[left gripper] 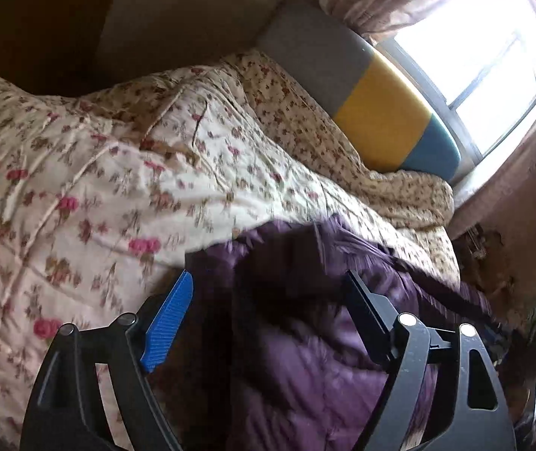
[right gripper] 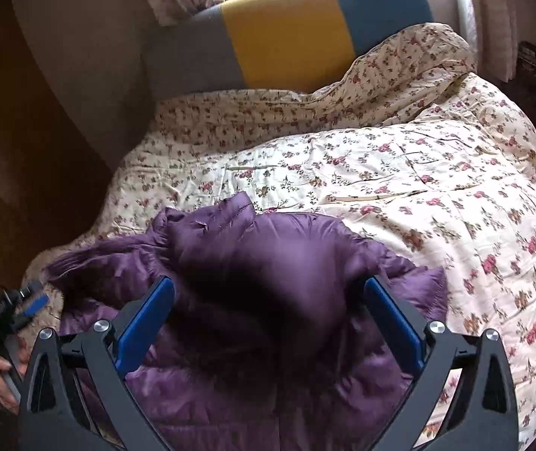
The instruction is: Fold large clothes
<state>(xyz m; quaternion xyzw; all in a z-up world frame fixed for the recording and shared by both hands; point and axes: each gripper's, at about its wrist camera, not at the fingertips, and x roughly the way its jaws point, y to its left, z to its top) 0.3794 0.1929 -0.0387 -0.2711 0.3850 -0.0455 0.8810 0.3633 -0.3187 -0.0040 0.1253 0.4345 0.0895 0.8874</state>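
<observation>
A purple quilted down jacket (right gripper: 268, 263) lies crumpled on the near part of a bed; it also shows in the left wrist view (left gripper: 305, 338). My right gripper (right gripper: 268, 289) is open, its blue-padded fingers (right gripper: 147, 323) spread on either side of a raised fold of the jacket, holding nothing. My left gripper (left gripper: 268, 282) is open too, its fingers spread just above the jacket's left part. The left gripper also shows at the lower left of the right wrist view (right gripper: 23, 304), held by a hand.
The bed is covered by a cream floral quilt (right gripper: 418, 173). A grey, yellow and teal headboard (right gripper: 286, 34) stands at the far end, under a bright window (left gripper: 474, 49) with pink curtains. A brown wall runs along the bed's left side.
</observation>
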